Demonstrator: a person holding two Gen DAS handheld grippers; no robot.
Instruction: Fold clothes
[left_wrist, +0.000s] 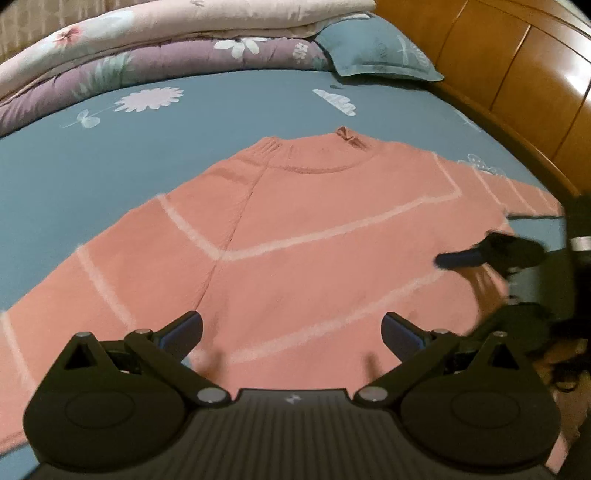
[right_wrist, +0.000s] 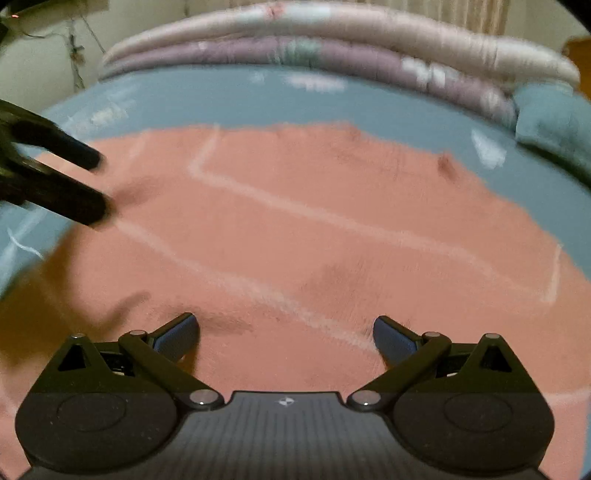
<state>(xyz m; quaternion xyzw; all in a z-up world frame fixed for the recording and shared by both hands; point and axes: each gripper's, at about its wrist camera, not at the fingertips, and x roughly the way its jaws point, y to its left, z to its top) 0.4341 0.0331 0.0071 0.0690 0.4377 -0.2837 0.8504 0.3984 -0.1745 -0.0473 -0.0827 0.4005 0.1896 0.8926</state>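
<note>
Both grippers' spread jaws hover over pink sweater (left_wrist: 314, 229) lying flat.

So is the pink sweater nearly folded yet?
Not yet. Done: the pink sweater lies spread flat on the blue bedsheet, sleeves out to the sides. In hand: nothing; the left gripper and right gripper are both open above the sweater's lower part. Left: every fold, sleeves and body alike.
</note>
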